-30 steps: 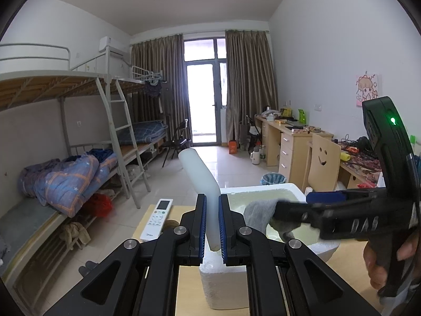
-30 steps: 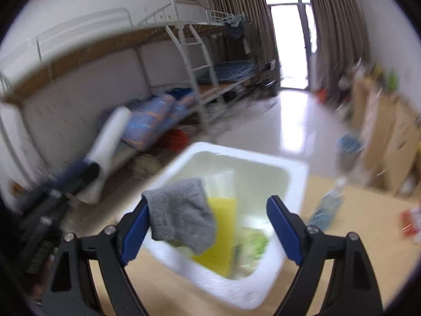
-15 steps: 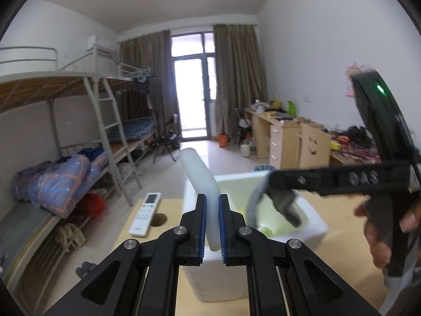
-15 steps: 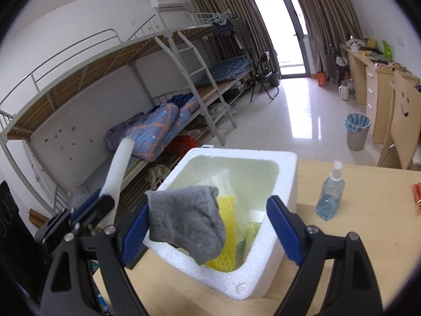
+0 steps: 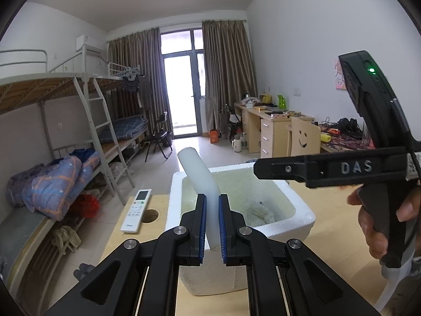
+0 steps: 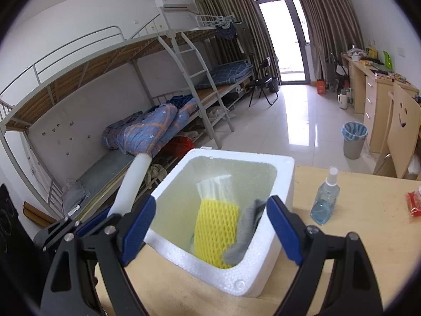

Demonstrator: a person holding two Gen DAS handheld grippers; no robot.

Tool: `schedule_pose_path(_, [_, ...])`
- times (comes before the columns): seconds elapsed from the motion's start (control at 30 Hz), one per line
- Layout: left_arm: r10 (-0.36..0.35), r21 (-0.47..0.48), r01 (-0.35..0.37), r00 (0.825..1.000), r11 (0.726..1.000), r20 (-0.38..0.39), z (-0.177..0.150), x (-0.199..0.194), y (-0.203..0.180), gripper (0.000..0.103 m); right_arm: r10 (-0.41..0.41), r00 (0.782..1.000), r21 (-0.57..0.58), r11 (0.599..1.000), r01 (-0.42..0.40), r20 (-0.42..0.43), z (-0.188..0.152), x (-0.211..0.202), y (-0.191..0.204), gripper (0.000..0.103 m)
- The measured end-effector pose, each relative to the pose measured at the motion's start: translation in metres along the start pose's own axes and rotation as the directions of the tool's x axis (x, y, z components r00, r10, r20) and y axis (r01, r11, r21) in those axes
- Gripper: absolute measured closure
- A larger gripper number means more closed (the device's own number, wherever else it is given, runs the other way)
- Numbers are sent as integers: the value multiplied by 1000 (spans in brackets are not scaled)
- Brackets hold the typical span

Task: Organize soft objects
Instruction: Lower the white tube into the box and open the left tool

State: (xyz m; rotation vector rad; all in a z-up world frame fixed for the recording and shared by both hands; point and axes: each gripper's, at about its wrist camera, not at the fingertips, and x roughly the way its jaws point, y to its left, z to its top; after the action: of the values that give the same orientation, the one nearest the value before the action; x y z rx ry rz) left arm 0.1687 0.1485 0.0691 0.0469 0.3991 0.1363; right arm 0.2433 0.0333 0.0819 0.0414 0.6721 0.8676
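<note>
The left tongs (image 5: 210, 226) are closed on a white foam tube (image 5: 198, 173), which is pinched between the blue pads and rises slantwise toward eleven o'clock over the near left corner of a white foam box (image 5: 302, 210). The box stands open on a pale wooden worktop (image 5: 329, 250). In the right wrist view the right tongs (image 6: 210, 229) stand wide apart and grip nothing; their blue pads sit on either side of the box's near corner, clear of it. Inside the box (image 6: 263, 271) a yellow foam net sleeve (image 6: 215, 231) leans upright against the near wall, with a clear plastic bag (image 6: 213, 184) behind it at twelve o'clock. A grey sock (image 6: 247, 229) lies just beside the sleeve at its three o'clock, slumped against the box's right wall and close to the inner face of the right pad; whether it touches that pad cannot be told. In the left wrist view the right tongs' black handle is seen at three o'clock, held in a hand (image 5: 381, 223), with one arm reaching level over the box. On the worktop a white remote control (image 5: 136, 210) lies at nine o'clock from the box, beside a round hole in the surface. A blue spray bottle (image 6: 326, 200) stands at three o'clock from the box, well apart from it, and a red packet (image 6: 414, 206) lies farther right at the edge of the view.
</note>
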Motion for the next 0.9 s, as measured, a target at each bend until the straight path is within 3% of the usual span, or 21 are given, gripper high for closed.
schedule_pose_path(0.5, [-26,-5,26,1000,1000,6,9,8,-9,94,-49,998,-37,998,50,33,-7,-20,-2,14])
schedule_pose_path(0.9, [-96,9,96,995,995,8,18,28,-40,94,-117,990,-27,992,119,77,-27,-62,-19,13])
